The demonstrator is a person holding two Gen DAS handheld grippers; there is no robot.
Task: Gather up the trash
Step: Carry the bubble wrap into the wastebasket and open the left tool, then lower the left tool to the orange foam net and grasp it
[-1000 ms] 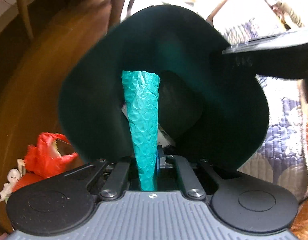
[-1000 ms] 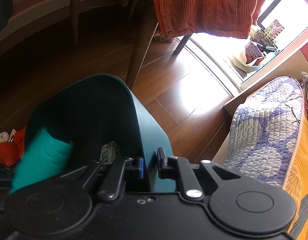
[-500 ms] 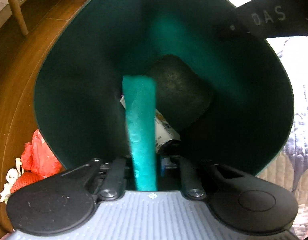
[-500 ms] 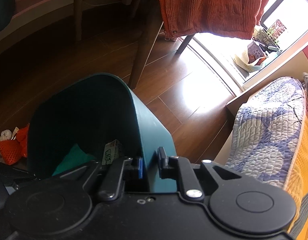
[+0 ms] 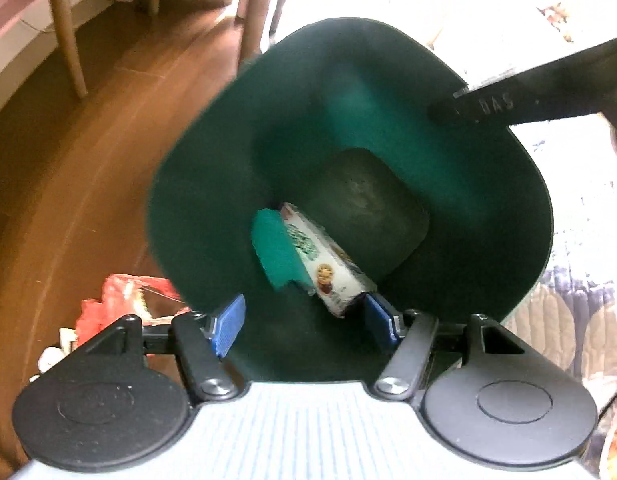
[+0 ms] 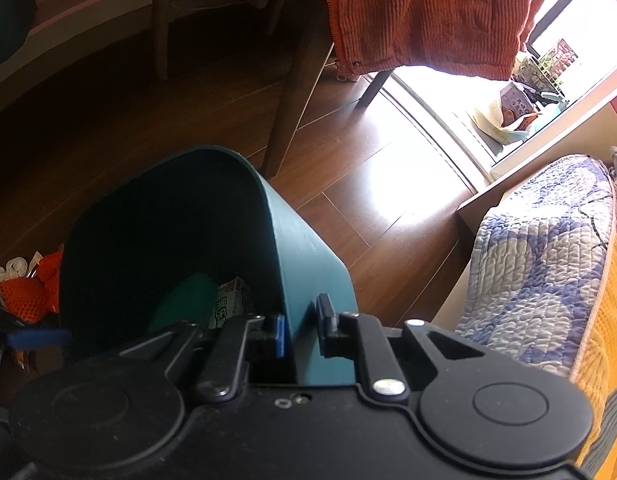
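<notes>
Two items, teal wrap (image 5: 274, 254) and carton (image 5: 328, 268), lie in bin (image 5: 212, 184); left hand-held gripper (image 5: 304, 322) just opened, right hand-held gripper (image 6: 302, 330) clamps rim.

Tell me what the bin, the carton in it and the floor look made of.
Bin: likely plastic, matte dark green, with a thin, smooth moulded wall.
Carton: probably printed card; flat faces, sharp edges, pale with printing.
Floor: wood or wood-look planks, glossy; seams show and window light glares off it.

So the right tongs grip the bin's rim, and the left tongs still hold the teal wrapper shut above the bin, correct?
Not quite. In the left wrist view the left tongs have just been opening and hold nothing; the teal wrapper lies inside the bin. The right tongs do grip the rim.
</notes>
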